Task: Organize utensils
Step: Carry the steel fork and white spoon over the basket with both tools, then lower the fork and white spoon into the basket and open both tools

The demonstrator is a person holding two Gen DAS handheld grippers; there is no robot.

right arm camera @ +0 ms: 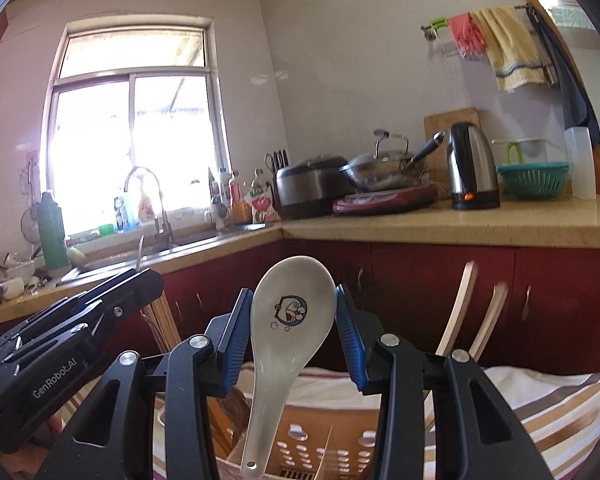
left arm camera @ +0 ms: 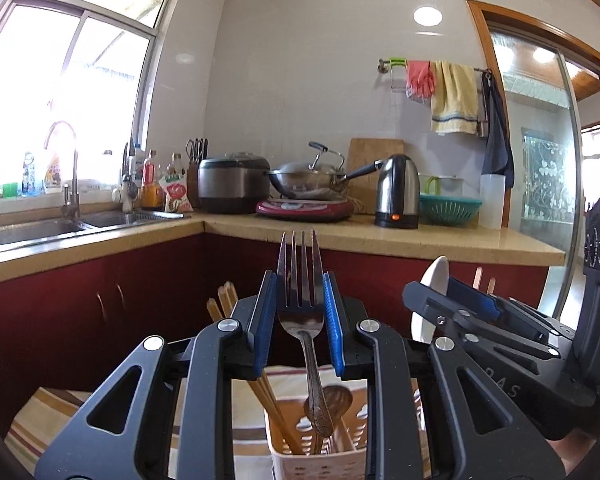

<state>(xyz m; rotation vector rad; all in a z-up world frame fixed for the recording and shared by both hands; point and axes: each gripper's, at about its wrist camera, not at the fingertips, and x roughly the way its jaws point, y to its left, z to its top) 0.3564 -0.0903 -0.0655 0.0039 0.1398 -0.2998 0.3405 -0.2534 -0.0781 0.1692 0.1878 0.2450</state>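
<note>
Centre of the left wrist view: the left gripper (left arm camera: 300, 300) pinches a steel fork (left arm camera: 301, 312), tines up, handle reaching down to the perforated utensil caddy (left arm camera: 320, 462) holding wooden chopsticks (left arm camera: 276, 412). Only the right wrist view shows the cartoon print on the white ceramic spoon (right arm camera: 288, 328) clamped by the right gripper (right arm camera: 294, 332).

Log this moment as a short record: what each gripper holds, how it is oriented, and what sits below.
left gripper: shut on metal fork, tines up, handle down
right gripper: shut on white ceramic spoon with cartoon print, bowl up, handle down
below: perforated cream plastic utensil holder with wooden chopsticks, on striped cloth
background: steel kettle on beige counter
</note>
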